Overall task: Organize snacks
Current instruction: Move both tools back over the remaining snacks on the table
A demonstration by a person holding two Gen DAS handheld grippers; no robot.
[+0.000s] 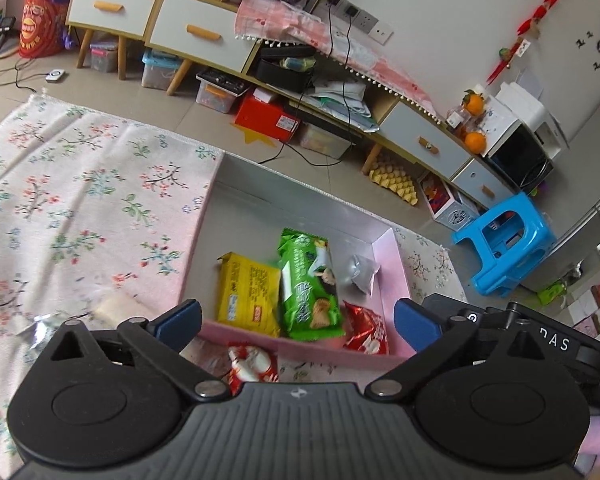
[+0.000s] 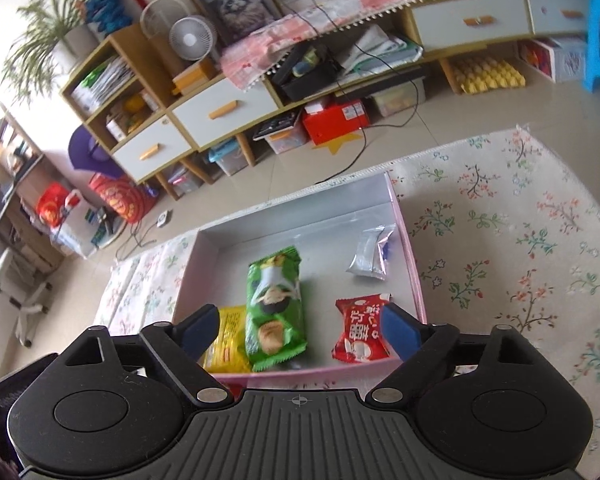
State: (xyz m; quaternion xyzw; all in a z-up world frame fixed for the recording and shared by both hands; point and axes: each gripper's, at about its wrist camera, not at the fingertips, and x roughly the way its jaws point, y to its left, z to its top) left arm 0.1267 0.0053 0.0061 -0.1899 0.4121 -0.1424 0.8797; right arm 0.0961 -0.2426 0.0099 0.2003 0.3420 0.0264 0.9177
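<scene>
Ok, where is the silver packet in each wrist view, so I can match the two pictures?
Left wrist view: silver packet lies right of centre, by the pink box's right wall, right of the green biscuit pack.
Right wrist view: silver packet lies right of centre, near the box's right wall.
Shared landmark: the green biscuit pack.

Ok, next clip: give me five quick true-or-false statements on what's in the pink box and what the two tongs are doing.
1. The green biscuit packet lies inside the pink box. True.
2. The left tongs are clamped on the yellow packet. False: they are open and hold nothing.
3. A silver pouch sits in the box near its right wall. True.
4. The right tongs hold the red packet. False: they are open, and the packet lies on the box floor.
5. All snacks are in the box. False: a red-and-white packet lies outside on the floral mat.
</scene>
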